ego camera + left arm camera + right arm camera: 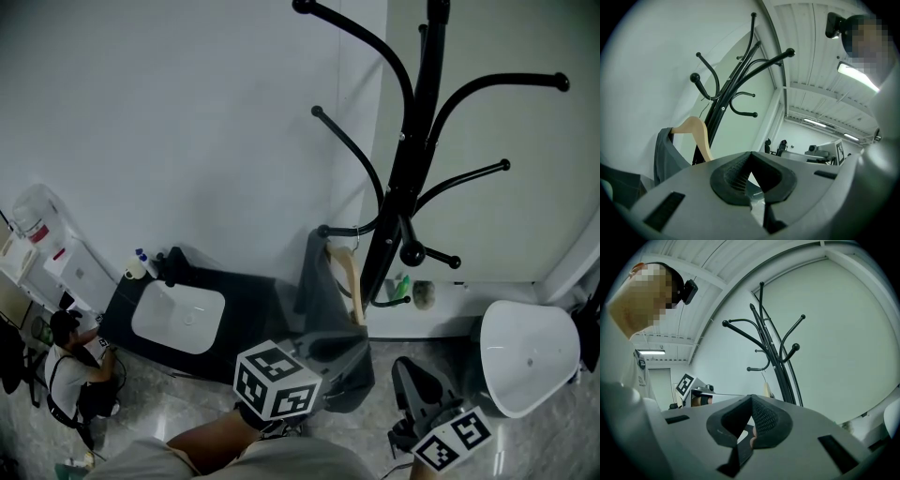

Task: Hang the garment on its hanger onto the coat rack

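**Hanging on the rack already, both claws pinched shut**

So the grey garment (317, 281) is on its wooden hanger (347, 272). The hanger's hook sits over one of the low arms of the black coat rack (412, 141), on the rack's left side as the head view shows it. It hangs right up against the rack's pole.

Left claw (749, 161) has its jaws closed together with nothing pinched between them. In the left gripper view the garment and hanger are off to the left, clear of the tips. From the head view that claw is close to the garment's lower part, and I can't tell whether it's touching.

Right claw (751, 401) is closed too and empty. It's down by the rack's base on the right, with the rack standing ahead of it.

A white basin (178, 319) on a dark stand sits left of the garment.
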Demonstrator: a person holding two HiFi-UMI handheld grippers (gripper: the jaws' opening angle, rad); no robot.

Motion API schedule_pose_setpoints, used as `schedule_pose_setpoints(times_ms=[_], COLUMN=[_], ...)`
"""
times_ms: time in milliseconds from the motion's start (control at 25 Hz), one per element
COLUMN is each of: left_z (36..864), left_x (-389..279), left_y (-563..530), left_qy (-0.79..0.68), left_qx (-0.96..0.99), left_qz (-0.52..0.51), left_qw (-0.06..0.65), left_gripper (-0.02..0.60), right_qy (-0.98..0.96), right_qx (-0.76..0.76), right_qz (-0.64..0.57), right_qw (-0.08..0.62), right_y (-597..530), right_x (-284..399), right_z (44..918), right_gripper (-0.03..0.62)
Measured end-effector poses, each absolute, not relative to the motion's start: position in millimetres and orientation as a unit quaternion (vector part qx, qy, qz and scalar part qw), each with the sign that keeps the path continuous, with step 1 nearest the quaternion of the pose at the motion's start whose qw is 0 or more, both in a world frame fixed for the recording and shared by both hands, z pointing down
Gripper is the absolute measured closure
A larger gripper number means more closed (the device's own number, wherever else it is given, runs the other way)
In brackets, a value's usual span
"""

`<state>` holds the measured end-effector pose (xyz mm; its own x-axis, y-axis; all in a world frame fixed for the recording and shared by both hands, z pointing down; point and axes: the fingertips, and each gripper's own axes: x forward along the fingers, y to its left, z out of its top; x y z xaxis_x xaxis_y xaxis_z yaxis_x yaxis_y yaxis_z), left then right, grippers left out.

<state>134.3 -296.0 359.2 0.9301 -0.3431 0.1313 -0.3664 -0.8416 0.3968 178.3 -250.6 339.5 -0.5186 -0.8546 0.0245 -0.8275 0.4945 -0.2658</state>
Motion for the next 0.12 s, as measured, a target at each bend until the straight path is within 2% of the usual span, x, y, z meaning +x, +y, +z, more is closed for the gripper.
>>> schedule_pose_setpoints(times_ms=[120], left_z=[357.3], left_x=[135.2], left_y=[-295.4], left_qy=[-0.186], left_qx=[0.960], left_qz=[0.026], left_qw=[0.209], left_gripper=[0.575], right_qy=[0.863], right_qx=[-0.487], right_qz=[-0.121], right_qw=[0.054], right_y=[-249.8], right_x=[179.4], right_z=[338.6], right_gripper=[0.580])
